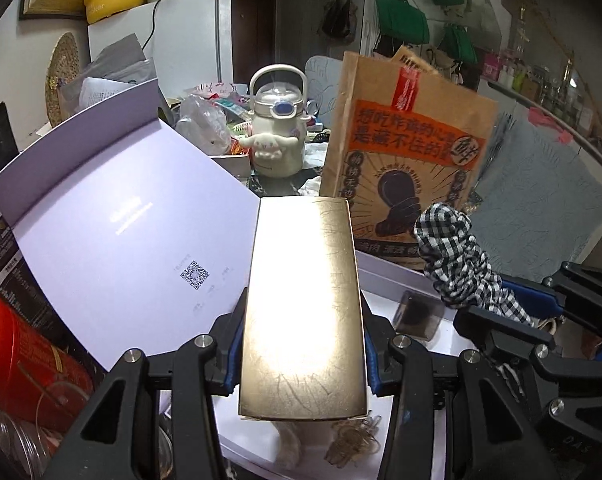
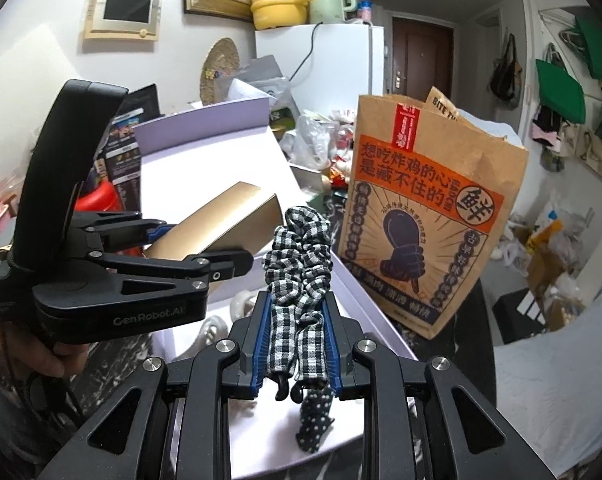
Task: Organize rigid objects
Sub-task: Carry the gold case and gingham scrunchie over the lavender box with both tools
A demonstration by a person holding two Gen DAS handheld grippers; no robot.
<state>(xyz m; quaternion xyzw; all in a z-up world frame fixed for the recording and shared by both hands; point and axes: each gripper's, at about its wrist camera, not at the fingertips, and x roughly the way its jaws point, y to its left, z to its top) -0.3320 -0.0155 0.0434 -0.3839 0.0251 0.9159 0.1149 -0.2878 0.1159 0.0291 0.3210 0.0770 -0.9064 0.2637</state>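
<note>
My left gripper (image 1: 303, 340) is shut on a long gold box (image 1: 305, 312) and holds it above an open lilac box (image 1: 405, 280). The gold box also shows in the right wrist view (image 2: 217, 224), held by the left gripper (image 2: 197, 248). My right gripper (image 2: 297, 344) is shut on a black-and-white checked headband (image 2: 299, 264) and holds it over the lilac box (image 2: 365, 312). In the left wrist view the headband (image 1: 457, 256) and the right gripper (image 1: 517, 312) are at the right. The raised lilac lid (image 1: 113, 216) stands to the left.
A brown paper bag (image 1: 413, 160) stands upright just behind the lilac box, also in the right wrist view (image 2: 433, 216). A white kettle-shaped bottle (image 1: 277, 128) stands behind amid clutter. A red tin (image 1: 25, 364) lies at the left. Small items (image 1: 353, 440) lie in the box.
</note>
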